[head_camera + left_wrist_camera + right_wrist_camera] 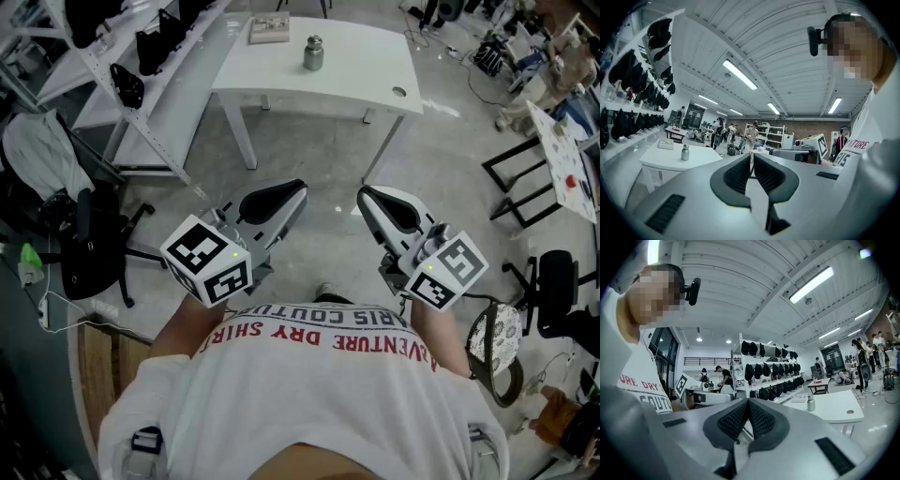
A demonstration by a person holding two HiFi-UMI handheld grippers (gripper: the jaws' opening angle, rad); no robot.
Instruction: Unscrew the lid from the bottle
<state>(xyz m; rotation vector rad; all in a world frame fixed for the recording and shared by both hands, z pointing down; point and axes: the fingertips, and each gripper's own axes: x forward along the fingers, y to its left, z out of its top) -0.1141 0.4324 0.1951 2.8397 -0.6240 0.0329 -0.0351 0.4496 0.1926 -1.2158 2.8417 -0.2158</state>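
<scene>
A small metal bottle point(313, 53) with its lid on stands upright on the white table point(366, 75), well ahead of me across open floor. It shows small in the left gripper view point(685, 152) and in the right gripper view point(811, 403). I hold both grippers close to my chest, pointing toward the table. My left gripper point(298, 192) is shut and empty, its pads point(740, 176) meeting at the tips. The right gripper point(366, 195) is also shut with nothing between its pads point(761, 420). Neither is near the bottle.
A flat box point(269, 29) lies on the table behind the bottle, and a round hole point(399, 92) sits near the table's right corner. White shelving with black bags point(141, 56) runs along the left. A black office chair point(84, 244) stands at left, and black frames point(520, 183) and a chair point(553, 291) at right.
</scene>
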